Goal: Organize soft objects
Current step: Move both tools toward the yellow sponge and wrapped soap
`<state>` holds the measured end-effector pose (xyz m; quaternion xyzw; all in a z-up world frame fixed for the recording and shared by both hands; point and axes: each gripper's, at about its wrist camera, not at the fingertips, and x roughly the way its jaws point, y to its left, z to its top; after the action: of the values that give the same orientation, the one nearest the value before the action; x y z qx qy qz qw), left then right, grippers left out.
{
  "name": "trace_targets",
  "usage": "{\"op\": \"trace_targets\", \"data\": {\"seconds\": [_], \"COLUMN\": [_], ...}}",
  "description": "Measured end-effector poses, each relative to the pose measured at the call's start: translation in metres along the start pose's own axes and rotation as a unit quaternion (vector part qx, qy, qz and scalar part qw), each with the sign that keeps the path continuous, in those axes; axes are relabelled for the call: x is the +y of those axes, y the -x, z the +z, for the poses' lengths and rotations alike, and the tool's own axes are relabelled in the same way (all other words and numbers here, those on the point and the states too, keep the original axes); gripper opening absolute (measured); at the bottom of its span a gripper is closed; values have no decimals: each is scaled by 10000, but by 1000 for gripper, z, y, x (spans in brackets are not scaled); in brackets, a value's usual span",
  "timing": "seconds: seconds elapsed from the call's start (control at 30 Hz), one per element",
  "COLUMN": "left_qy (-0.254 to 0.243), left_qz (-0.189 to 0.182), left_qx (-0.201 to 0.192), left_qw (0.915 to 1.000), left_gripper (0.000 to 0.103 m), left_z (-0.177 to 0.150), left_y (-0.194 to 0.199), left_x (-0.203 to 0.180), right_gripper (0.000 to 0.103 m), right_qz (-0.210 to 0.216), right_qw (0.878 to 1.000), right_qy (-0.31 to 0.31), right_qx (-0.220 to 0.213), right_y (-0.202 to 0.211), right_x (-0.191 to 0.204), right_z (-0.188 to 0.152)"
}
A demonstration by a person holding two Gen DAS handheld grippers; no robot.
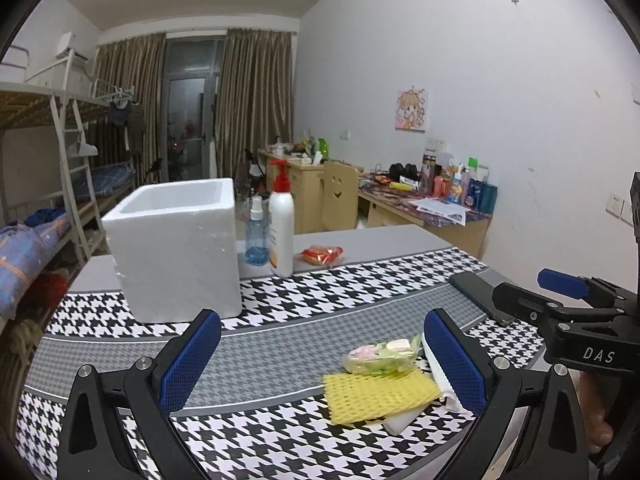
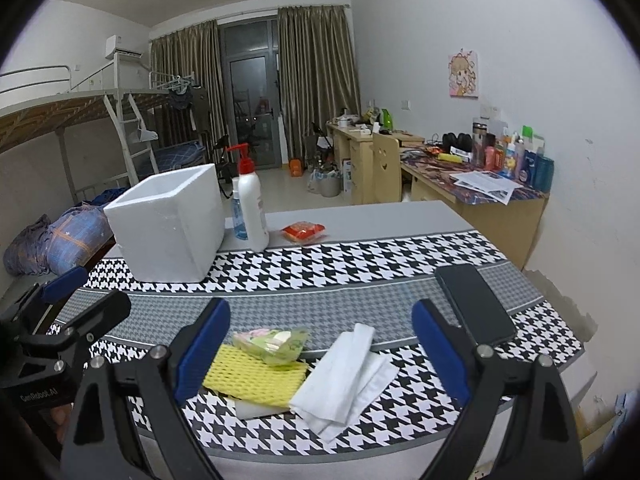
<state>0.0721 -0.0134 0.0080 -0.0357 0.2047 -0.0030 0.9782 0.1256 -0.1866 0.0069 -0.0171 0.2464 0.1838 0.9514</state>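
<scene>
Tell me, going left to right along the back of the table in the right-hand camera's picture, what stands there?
White foam box → blue spray bottle → white pump bottle with red top → red snack packet.

Right gripper (image 2: 320, 354) spread wide above yellow foam net (image 2: 256, 380), candy packet (image 2: 274, 342), white cloth (image 2: 344, 380); foam box (image 2: 168, 224) beyond

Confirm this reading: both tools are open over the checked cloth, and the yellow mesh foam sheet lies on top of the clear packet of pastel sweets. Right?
Not quite. In the right wrist view the clear packet of pastel sweets lies on top of the yellow mesh foam sheet. The rest holds.
</scene>
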Motion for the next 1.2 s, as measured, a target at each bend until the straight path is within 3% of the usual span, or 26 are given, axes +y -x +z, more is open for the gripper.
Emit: {"op": "trace_targets", "data": {"seconds": [0.8,1.2], "left_qy": [-382,-429], "left_qz": [-505,-566], "left_qx": [551,888], "left_qw": [9965,9935], "left_gripper": [102,102], "left_z": [-16,-23], "left_y": [-46,-73], "left_x": [-32,-36], "right_gripper": [95,95], "right_qz": [-341,-381], "right_qw": [9979,9965], "right_qy": [-330,-385], "right_qx": [445,640], "right_y": [-23,-38], "right_x": [-40,-49], "right_z": [-24,-31]}}
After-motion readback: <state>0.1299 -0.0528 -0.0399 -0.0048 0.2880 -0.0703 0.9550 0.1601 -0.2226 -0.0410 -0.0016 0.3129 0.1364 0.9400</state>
